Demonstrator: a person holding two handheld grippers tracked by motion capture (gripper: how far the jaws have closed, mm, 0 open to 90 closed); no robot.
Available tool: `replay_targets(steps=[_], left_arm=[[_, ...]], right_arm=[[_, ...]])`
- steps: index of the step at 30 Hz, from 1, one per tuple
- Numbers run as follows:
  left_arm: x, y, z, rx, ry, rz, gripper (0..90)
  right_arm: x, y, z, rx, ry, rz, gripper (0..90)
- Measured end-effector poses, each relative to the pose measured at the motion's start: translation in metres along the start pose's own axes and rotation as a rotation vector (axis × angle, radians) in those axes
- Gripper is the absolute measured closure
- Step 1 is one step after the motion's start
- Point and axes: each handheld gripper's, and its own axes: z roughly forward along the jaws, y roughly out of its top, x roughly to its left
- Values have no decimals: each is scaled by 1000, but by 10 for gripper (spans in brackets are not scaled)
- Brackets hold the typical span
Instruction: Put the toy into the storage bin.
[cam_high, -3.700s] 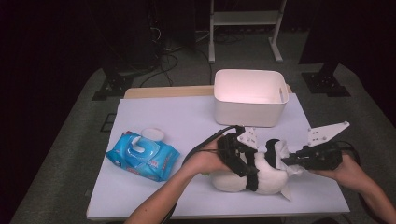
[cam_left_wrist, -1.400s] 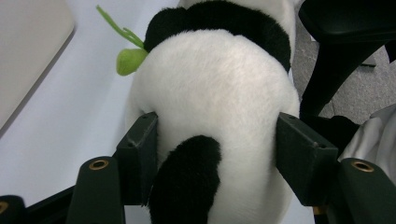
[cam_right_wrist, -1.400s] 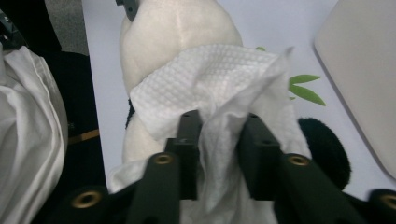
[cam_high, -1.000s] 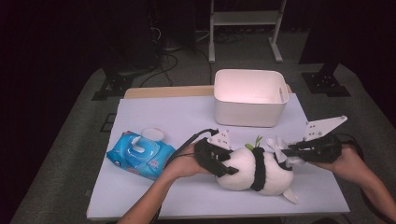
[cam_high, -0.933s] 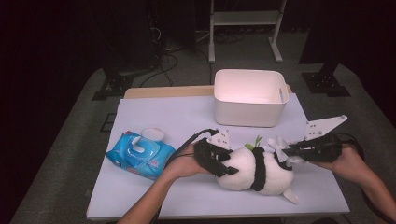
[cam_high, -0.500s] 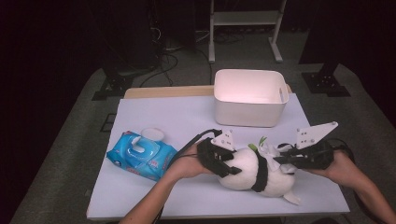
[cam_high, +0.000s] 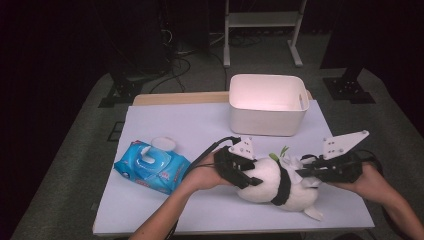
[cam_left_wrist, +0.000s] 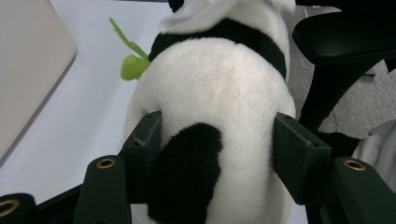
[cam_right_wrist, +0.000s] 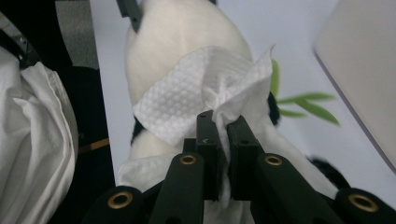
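The right gripper (cam_right_wrist: 223, 122) had its jaws pinched tight on a white wet wipe (cam_right_wrist: 196, 100), the textured sheet bunched between the pads and draped over the plush panda (cam_right_wrist: 182, 42). In the high view that gripper (cam_high: 306, 172) sat lower and closer in against the toy than it had half a second earlier, when its grey plate rode higher; a second back it hung further off to the right. So the wipe had come down onto the fur, and by my reading the wiping stroke was in hand rather than merely lined up.

Over to the left gripper (cam_left_wrist: 217, 140): jaws about half spread, both pads pressed into the panda's white flank either side of a black patch, clamping the soft body (cam_left_wrist: 219, 74) and holding it steady. That grip looked the same as a second earlier.

The panda (cam_high: 272, 182) lay on its side on the tabletop (cam_high: 200, 120), near the front edge, between the two hands, its green bamboo sprig (cam_high: 282, 151) poking up toward the white bin (cam_high: 267, 102) just behind. Well off to the left sat the blue wipes pack (cam_high: 152, 167), lid flipped open, untouched. A loose white corner of wipe trailed at the toy's lower right.
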Motion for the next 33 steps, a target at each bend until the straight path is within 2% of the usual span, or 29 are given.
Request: replay_targets(steps=[4, 10, 13, 20, 25, 29, 33], left_arm=[[0, 4, 0, 12, 1, 13, 388], [2, 0, 0, -10, -7, -4, 391], [0, 4, 1, -4, -4, 6, 390], [-1, 10, 2, 7, -4, 21, 388], [2, 7, -1, -6, -19, 12, 356], [2, 7, -4, -42, -26, -6, 284], [4, 6, -7, -48, -32, -15, 266]], right_arm=[[5, 8, 8, 18, 12, -32, 845], [0, -4, -2, 12, 3, 9, 847], [1, -5, -2, 7, 0, 18, 846], [2, 10, 11, 1, 35, -19, 846], [3, 8, 11, 34, 23, -32, 848], [1, -3, 5, 27, 26, -2, 850], [-1, -12, 1, 8, 34, 27, 851]])
